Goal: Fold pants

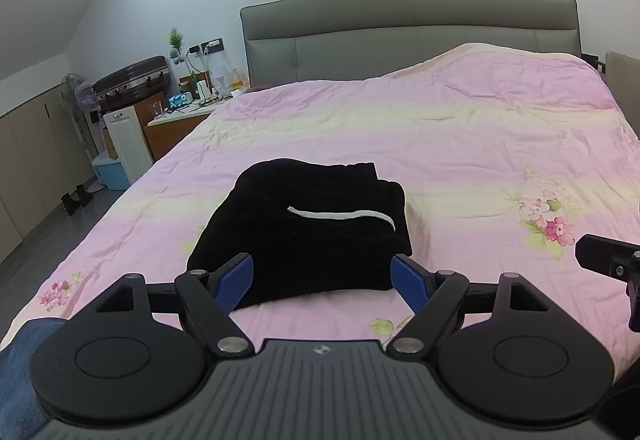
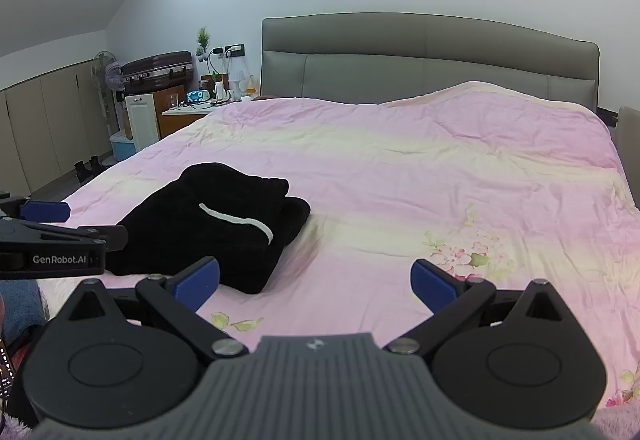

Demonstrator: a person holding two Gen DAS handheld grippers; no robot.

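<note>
The black pants lie folded into a compact bundle on the pink bedspread, a white drawstring across the top. My left gripper is open, its blue pads on either side of the bundle's near edge, holding nothing. In the right wrist view the same bundle lies to the left. My right gripper is open over bare bedspread to the right of the pants, and the left gripper shows at the left edge.
A grey headboard stands at the far end of the bed. Left of the bed are a cluttered nightstand, a suitcase, a fan and cupboards. A denim-clad leg shows at lower left.
</note>
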